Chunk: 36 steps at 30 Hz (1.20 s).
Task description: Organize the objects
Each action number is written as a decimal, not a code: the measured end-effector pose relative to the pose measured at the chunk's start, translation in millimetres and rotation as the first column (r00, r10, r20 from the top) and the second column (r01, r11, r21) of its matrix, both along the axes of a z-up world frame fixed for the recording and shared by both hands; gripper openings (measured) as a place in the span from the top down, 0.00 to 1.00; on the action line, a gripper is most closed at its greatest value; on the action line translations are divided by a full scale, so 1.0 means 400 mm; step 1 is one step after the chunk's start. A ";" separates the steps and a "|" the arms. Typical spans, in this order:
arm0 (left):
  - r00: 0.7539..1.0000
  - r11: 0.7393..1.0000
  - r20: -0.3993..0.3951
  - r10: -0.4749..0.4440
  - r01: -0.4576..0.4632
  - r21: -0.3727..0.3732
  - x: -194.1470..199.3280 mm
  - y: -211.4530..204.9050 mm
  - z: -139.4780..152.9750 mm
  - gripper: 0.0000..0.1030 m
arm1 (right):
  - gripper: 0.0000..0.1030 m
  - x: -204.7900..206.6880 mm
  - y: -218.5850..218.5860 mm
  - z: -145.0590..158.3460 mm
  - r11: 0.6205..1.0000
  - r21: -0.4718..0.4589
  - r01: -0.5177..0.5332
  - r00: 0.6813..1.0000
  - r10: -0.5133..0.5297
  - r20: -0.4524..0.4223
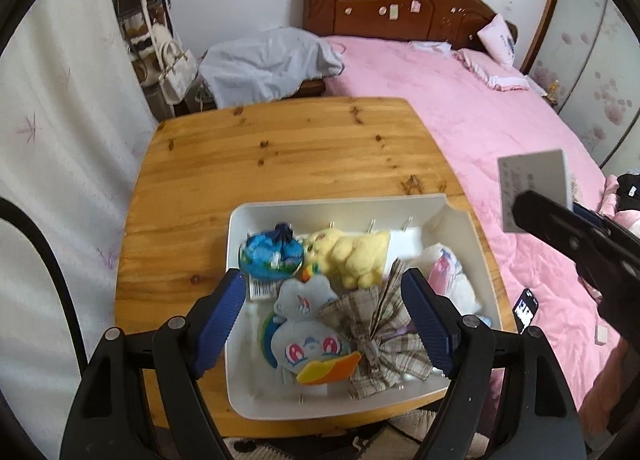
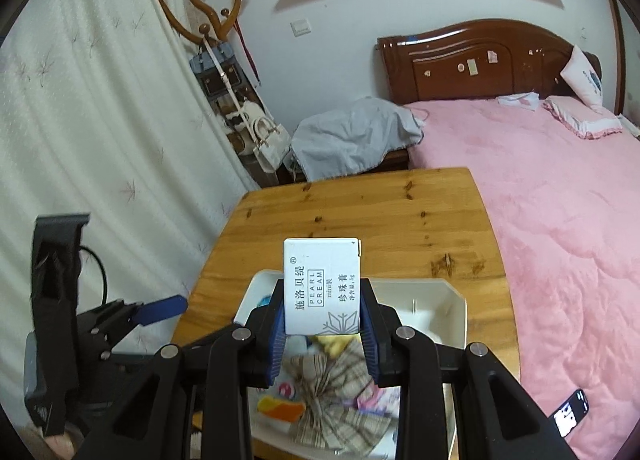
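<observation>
A white bin [image 1: 476,260] sits on the wooden table [image 1: 280,148] and holds several soft toys, among them a yellow plush [image 1: 352,252], a blue pouch [image 1: 272,256], a grey pony plush [image 1: 304,324] and a plaid bow [image 1: 380,340]. My left gripper [image 1: 324,316] is open and empty, hovering over the bin. My right gripper [image 2: 322,320] is shut on a white pearl cream box [image 2: 322,284] and holds it above the bin [image 2: 452,312]. The box also shows at the right of the left wrist view [image 1: 532,184].
A pink bed [image 1: 500,132] runs along the table's right side, with a phone [image 1: 526,310] lying on it. A curtain [image 1: 60,140] hangs on the left. A coat rack with bags [image 2: 240,100] and a grey cloth [image 2: 356,136] stand beyond the table.
</observation>
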<state>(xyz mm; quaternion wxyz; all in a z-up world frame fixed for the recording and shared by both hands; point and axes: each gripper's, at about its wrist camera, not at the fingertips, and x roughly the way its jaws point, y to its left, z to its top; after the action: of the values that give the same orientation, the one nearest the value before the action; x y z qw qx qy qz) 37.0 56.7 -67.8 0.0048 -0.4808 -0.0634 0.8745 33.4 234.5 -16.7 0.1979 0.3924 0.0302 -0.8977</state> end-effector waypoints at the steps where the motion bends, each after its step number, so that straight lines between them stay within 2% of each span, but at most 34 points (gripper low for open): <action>1: 1.000 1.000 0.008 0.002 -0.002 0.000 0.001 0.001 -0.004 0.20 | 0.68 0.003 0.002 -0.006 1.000 0.003 -0.001 1.000 0.001 0.012; 14: 1.000 1.000 0.018 0.016 -0.016 -0.021 0.017 0.014 0.011 0.20 | 0.68 0.022 0.003 -0.057 0.997 0.078 -0.002 0.993 -0.008 0.118; 18: 1.000 1.000 0.025 0.019 -0.019 -0.015 0.016 0.009 0.012 0.20 | 0.53 0.022 -0.001 -0.066 0.997 0.083 0.000 0.990 -0.012 0.141; 20: 0.999 1.000 0.030 0.022 -0.022 -0.012 0.016 0.006 0.013 0.20 | 0.51 0.022 -0.005 -0.070 0.997 0.078 -0.001 0.988 -0.011 0.153; 26: 0.998 0.999 0.045 0.042 -0.042 0.003 0.017 -0.006 0.012 0.20 | 0.50 0.030 -0.014 -0.073 0.994 0.106 0.012 0.988 -0.028 0.152; 29: 0.997 0.998 0.049 0.055 -0.056 0.007 0.019 -0.012 0.012 0.20 | 0.47 0.037 -0.017 -0.074 0.992 0.122 0.024 0.989 -0.041 0.142; 36: 0.995 0.996 0.051 0.085 -0.085 0.002 0.028 -0.022 0.017 0.20 | 0.46 0.036 -0.006 -0.059 0.992 0.115 0.061 0.990 -0.075 0.119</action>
<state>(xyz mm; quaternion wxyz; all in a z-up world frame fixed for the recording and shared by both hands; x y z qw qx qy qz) 48.1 48.1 -61.1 -0.0328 -0.4996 -0.0858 0.8614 47.7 232.1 -40.3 0.1465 0.4581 0.0542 -0.8750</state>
